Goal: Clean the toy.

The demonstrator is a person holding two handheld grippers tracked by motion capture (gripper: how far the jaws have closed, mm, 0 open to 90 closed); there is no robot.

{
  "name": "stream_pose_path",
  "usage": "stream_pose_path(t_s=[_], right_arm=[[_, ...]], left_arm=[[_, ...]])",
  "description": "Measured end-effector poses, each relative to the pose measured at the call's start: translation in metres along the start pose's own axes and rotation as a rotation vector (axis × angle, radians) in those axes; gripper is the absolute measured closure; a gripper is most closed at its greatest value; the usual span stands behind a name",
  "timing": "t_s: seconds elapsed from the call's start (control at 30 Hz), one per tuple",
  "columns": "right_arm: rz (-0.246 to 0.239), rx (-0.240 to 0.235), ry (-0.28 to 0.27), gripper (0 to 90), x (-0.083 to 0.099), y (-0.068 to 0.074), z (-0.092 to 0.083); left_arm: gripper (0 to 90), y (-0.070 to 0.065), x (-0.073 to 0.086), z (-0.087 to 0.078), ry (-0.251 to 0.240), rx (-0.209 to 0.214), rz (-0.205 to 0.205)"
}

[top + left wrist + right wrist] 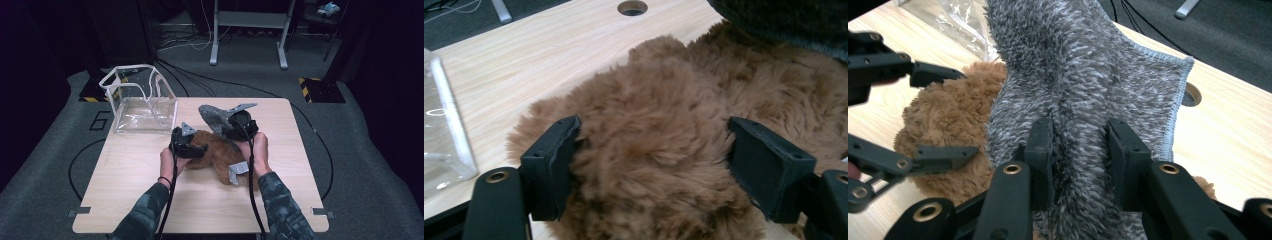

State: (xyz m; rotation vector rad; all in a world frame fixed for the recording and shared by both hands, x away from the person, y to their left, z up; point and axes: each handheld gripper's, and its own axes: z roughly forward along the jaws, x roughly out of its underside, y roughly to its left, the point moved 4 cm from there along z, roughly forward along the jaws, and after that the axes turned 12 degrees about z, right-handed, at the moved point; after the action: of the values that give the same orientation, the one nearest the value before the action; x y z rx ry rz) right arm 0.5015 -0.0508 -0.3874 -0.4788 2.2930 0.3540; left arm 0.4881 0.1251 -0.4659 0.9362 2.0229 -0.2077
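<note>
A brown furry cloth (pixel 216 150) lies bunched in the middle of the wooden table (pixel 200 210), with a white label (pixel 239 170) at its near edge. My left gripper (pixel 651 145) straddles a bulge of that brown fur (pixel 654 100), and both pads press into its sides. In the high view the left gripper (pixel 192 145) sits at the cloth's left end. My right gripper (pixel 1080 145) is shut on a fold of a grey fleece cloth (pixel 1088 60), which it holds raised over the brown one. From above, the grey cloth (pixel 212 117) hangs off the right gripper (pixel 227 126).
A clear plastic bag with white trim (pixel 140 100) stands open at the table's far left corner. A round cable hole (pixel 1192 94) sits in the tabletop near the far edge. Cables and a metal stand's feet (pixel 247 55) lie on the grey floor beyond.
</note>
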Motion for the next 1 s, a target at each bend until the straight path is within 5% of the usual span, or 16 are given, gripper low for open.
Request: stream_pose_path(t_s=[0.13, 0.27, 0.5, 0.77, 1.0], right_arm=[[0.017, 0.015, 0.008, 66.5, 0.001, -0.005, 0.003], [0.016, 0.02, 0.005, 66.3, -0.002, -0.009, 0.006], [-0.024, 0.025, 0.013, 66.2, -0.011, 0.004, 0.019], [-0.118, 0.034, 0.145, 66.2, 0.005, 0.026, 0.064], [-0.161, 0.111, 0.19, 67.4, 0.009, 0.024, 0.061]], left_arm=[[27.7, -0.003, 0.009, 0.002, 0.031, 0.001, 0.027], [30.8, -0.007, 0.013, 0.002, 0.01, -0.018, 0.024], [41.4, -0.013, 0.02, 0.003, 0.021, -0.021, 0.034], [45.5, -0.016, 0.032, 0.003, 0.037, -0.008, 0.038], [46.7, -0.018, 0.033, 0.003, 0.035, -0.016, 0.032]])
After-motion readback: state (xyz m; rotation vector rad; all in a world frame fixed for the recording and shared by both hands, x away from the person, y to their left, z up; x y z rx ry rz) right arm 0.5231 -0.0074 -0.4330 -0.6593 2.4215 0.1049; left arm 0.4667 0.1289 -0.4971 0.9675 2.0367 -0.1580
